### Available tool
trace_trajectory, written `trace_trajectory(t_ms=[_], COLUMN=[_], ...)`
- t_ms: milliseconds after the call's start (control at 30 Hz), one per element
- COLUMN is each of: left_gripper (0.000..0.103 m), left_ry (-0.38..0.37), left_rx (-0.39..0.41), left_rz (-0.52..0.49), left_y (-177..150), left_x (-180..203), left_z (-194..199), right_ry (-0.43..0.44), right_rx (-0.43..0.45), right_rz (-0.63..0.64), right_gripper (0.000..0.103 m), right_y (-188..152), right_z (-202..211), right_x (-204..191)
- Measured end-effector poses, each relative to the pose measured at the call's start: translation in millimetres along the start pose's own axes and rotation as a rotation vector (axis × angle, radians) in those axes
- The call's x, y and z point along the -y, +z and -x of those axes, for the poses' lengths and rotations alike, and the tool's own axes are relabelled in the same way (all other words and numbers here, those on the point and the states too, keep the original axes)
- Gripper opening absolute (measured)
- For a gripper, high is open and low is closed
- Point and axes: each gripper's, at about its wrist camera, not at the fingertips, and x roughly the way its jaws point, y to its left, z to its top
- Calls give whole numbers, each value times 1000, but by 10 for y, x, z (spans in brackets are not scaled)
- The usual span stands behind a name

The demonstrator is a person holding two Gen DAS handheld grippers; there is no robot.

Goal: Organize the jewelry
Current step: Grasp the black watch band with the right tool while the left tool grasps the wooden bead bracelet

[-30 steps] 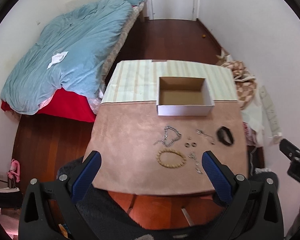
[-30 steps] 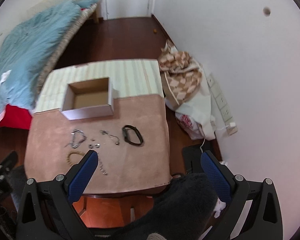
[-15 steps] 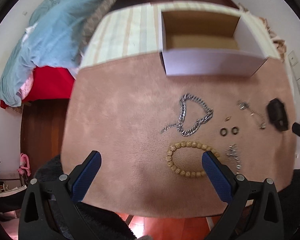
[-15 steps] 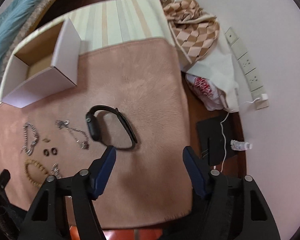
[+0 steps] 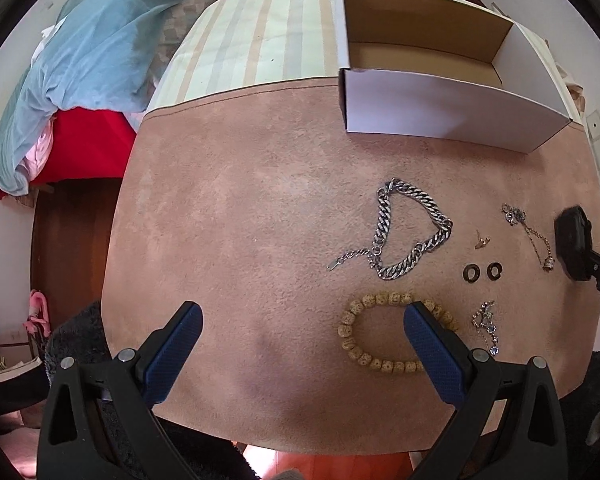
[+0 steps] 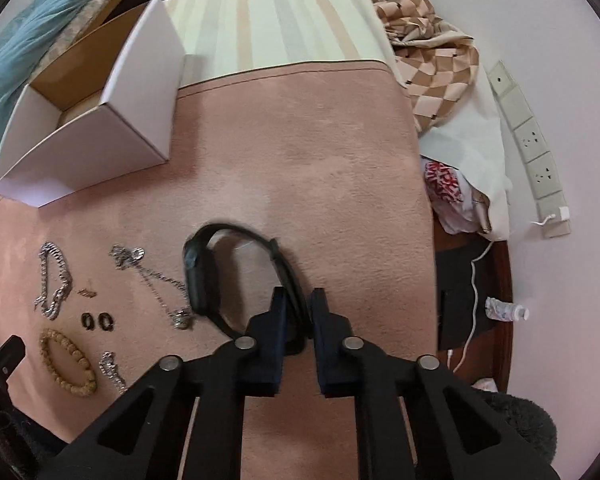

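Jewelry lies on a pink suede mat. A silver chain bracelet, a beige bead bracelet, two dark rings, a thin chain and a small sparkly piece are spread out. An open, empty white cardboard box stands behind them. My left gripper is open just above the mat, its right finger over the bead bracelet. My right gripper is shut on the strap of a black watch band, which also shows in the left wrist view.
The mat lies on a striped tablecloth. A bed with a blue duvet stands to the left. A checkered cloth and bags lie on the floor to the right, by wall sockets and a white cable.
Both grippers dropped toward the mat. My right gripper closed from wide open onto the black watch band's strap. My left gripper stayed open and moved in near the bead bracelet.
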Motion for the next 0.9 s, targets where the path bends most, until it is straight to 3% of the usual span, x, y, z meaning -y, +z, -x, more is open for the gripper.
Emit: trace_trajectory(t_ms=[300, 400, 500, 567, 667, 733, 900], left_gripper=[101, 87, 84, 82, 64, 63, 49], left_ry=[-91, -125, -161, -165, -160, -158, -143], left_rx=[-62, -94, -105, -104, -95, -91, -87], left_rz=[16, 25, 32, 22, -3, -10, -28], left_y=[-233, -248, -212, -176, -136, -113, -150], left_x=[-191, -176, -111, -45, 63, 111, 275], left_z=[-145, -252, -334, -360, -365, -376, -392], right_ry=[45, 43, 46, 40, 25, 23, 16], right_rx=[45, 41, 20, 10, 7, 3, -2], right_rz=[6, -4, -25, -26, -25, -31, -33], right_gripper=[6, 6, 6, 6, 6, 6, 6], right_y=[-419, -555, -669, -714, -756, -746, -731], right_z=[262, 269, 233, 199, 175, 161, 137], right_x=[-151, -171, -165, -162, -150, -128, -111])
